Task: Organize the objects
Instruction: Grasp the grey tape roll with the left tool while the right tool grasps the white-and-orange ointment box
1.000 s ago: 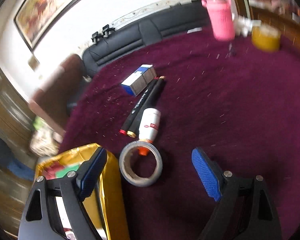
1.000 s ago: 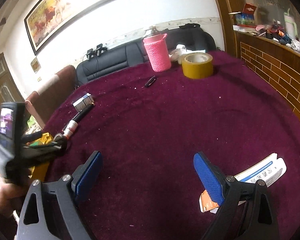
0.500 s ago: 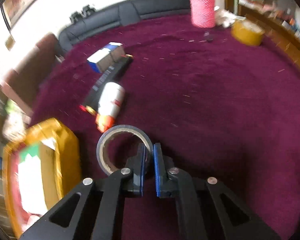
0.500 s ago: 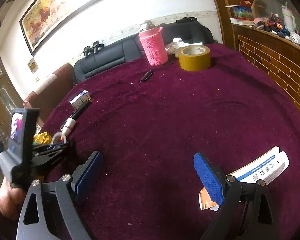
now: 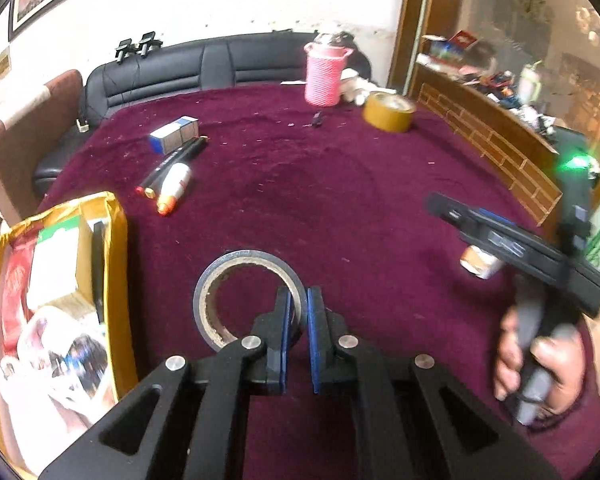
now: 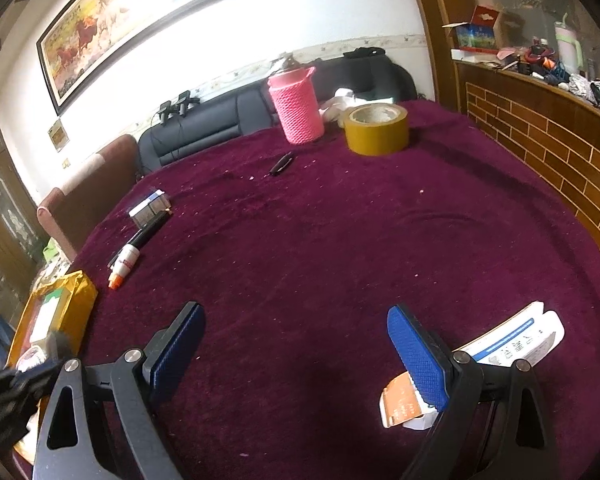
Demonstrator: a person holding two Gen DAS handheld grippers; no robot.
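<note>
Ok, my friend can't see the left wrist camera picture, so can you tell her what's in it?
The left gripper is shut on the wall of a grey tape roll above a dark red tablecloth. A gold box of packets sits at the left. The right gripper, in a hand, is at the right.

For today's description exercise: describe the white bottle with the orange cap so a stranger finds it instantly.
On the maroon tablecloth, look just beyond the gold box. The white bottle lies beside two black markers; it alone is white, with an orange cap.
</note>
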